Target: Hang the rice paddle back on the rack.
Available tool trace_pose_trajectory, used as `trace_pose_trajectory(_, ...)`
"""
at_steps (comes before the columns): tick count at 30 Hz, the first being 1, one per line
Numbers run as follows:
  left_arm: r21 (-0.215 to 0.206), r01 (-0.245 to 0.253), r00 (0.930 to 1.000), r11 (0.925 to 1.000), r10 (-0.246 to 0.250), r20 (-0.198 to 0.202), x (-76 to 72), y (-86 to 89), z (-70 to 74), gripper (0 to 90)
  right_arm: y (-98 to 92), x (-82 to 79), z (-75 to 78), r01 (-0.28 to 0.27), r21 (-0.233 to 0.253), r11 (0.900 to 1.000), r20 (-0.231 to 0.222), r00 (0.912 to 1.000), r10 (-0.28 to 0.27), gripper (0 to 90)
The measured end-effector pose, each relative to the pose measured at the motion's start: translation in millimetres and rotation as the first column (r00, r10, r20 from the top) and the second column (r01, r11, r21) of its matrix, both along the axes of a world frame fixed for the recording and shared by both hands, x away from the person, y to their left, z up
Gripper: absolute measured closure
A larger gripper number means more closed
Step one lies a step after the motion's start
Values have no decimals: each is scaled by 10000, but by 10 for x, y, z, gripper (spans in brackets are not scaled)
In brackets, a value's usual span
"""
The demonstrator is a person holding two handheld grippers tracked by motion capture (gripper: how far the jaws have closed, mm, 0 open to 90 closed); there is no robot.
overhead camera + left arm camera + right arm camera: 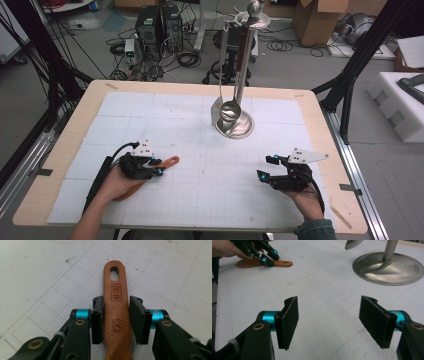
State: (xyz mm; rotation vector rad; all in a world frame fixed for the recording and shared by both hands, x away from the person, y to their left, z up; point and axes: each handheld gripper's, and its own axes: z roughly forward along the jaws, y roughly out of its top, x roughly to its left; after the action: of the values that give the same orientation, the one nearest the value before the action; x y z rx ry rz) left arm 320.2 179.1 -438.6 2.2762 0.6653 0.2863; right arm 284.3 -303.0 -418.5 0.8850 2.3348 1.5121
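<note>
A wooden spatula [171, 161] lies on the white gridded mat at the front left, its slotted handle end pointing up and right. My left gripper [159, 168] holds that handle; in the left gripper view both pads press the sides of the handle [116, 285] just below its stamped mark, and my left gripper [116, 315] is shut on it. In the right gripper view the spatula [283, 263] rests flat on the mat. My right gripper [265, 168] stands open at the front right, nothing between its fingers [328, 317].
A steel utensil stand [235, 127] with a round base [387, 267] rises at the middle back of the mat. A ladle [230, 110] and a second metal utensil [220, 75] hang from it. Table edges run close on both sides.
</note>
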Motion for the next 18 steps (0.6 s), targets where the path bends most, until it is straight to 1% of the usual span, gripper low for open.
trace_pose_trajectory(3,58,94,9999,9999,-94,36,-7,1,11,652,-4,-6,3,9,42,10000,-50,10000,-8,320)
trace_pose_trajectory(4,-37,104,9999,9999,-104,13,-13,-3,10,652,-5,-7,3,22,54,10000,-57,10000,-22,320)
trace_pose_trajectory(7,7,144,9999,9999,-144,77,-23,0,24,652,-4,-7,4,27,74,10000,-68,10000,-26,320)
trace_pose_trajectory(8,-80,152,9999,9999,-151,78,-28,-1,25,652,-3,-8,4,8,79,10000,-57,10000,-8,320)
trace_pose_trajectory(9,-86,128,9999,9999,-127,97,-33,-1,29,652,-2,-11,6,33,77,10000,-61,10000,-32,320)
trace_pose_trajectory(10,-61,209,9997,9998,-208,138,-31,3,35,652,1,-13,7,24,83,10000,-79,10000,-23,320)
trace_pose_trajectory(16,-403,274,9995,9988,-268,151,-53,14,71,652,4,-6,6,1,75,10000,-30,10000,-1,320)
trace_pose_trajectory(18,-449,275,9994,9986,-266,209,-61,18,80,652,4,-9,13,-12,105,9999,-30,10000,13,320)
